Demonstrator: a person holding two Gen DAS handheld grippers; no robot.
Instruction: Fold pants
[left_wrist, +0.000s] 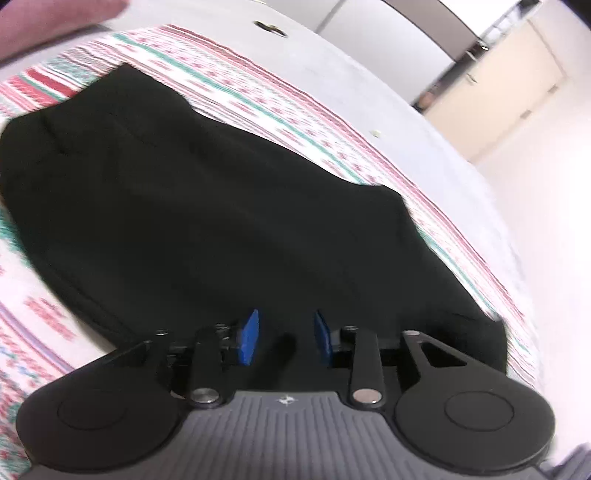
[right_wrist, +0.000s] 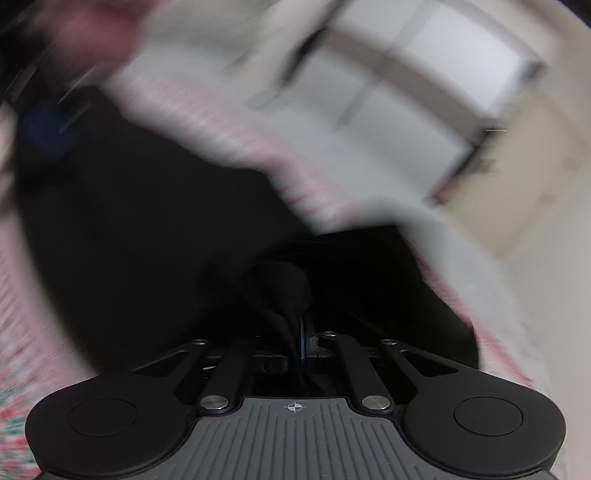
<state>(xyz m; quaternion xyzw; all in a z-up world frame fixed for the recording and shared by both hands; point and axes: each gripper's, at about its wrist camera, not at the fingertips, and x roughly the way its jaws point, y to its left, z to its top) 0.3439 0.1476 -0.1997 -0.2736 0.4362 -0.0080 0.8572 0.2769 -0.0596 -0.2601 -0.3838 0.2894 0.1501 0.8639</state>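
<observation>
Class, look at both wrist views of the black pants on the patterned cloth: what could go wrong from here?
1. The right gripper pinches only a small bunch of the black pants; a pull might slip it free.
2. The left gripper is open over the fabric, so that side may drag and crease.
3. The patterned cloth could shift with the pants.

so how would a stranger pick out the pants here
Find the bed's striped red, green and white blanket. The pants lie on it as one solid black mass. Nothing else there is plain black cloth.
</observation>
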